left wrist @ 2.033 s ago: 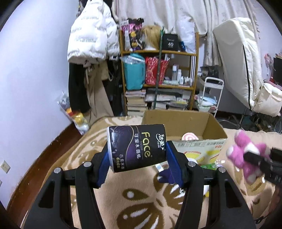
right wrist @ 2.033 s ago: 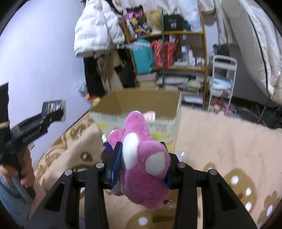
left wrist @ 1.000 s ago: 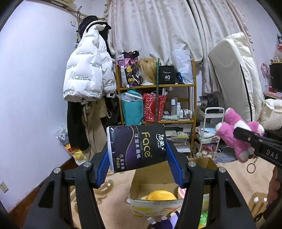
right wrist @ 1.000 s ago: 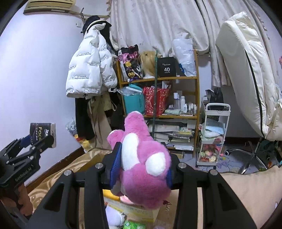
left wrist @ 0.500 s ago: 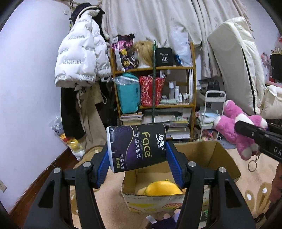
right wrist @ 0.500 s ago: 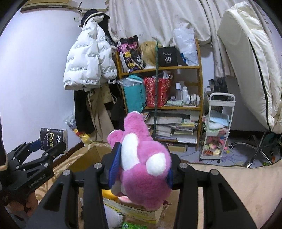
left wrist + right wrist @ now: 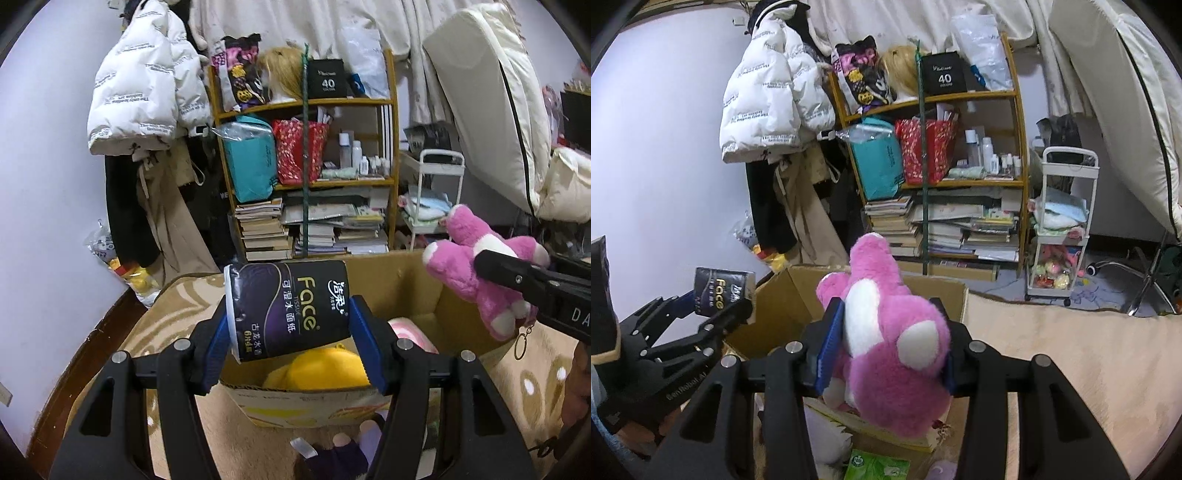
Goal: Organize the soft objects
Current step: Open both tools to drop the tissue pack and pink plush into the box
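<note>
Both hovered over the box (image 7: pixel 413 284) ready to drop: left gripper (image 7: pixel 291 328) clenched the tissue pack (image 7: pixel 288 308), right gripper (image 7: pixel 886 345) the plush (image 7: pixel 886 339).

the open brown cardboard box (image 7: pixel 402 280) is part filled by a yellow plush (image 7: pixel 325 369); its far half lies open from above.

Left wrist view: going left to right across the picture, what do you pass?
white puffer jacket → black tissue pack in the left gripper → white cart → pink plush toy held by the right gripper
</note>
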`<state>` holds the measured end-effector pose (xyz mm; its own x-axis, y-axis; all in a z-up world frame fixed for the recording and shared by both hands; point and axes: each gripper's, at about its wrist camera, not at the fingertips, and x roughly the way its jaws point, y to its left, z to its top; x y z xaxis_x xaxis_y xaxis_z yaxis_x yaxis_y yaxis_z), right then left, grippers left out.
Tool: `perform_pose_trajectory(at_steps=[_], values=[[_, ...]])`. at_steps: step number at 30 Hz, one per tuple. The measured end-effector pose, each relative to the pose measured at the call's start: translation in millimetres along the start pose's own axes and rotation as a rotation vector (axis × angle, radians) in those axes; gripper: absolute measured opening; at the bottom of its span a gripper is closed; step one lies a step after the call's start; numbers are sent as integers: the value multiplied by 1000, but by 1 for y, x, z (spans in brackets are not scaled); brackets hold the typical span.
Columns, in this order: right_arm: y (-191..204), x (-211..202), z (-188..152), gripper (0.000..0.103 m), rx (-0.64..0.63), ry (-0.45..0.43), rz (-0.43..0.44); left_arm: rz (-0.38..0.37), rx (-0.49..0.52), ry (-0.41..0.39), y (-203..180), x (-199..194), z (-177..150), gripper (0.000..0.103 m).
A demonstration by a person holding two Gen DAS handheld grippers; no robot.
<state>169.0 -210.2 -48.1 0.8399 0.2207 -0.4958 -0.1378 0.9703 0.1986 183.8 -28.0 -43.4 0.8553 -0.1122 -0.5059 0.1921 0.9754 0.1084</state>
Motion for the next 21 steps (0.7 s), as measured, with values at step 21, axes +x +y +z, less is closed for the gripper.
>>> perform_pose_trajectory(at_steps=[21], values=[[-11, -14, -4, 83, 73, 41, 40, 40, 1, 58, 1, -8, -6, 98]])
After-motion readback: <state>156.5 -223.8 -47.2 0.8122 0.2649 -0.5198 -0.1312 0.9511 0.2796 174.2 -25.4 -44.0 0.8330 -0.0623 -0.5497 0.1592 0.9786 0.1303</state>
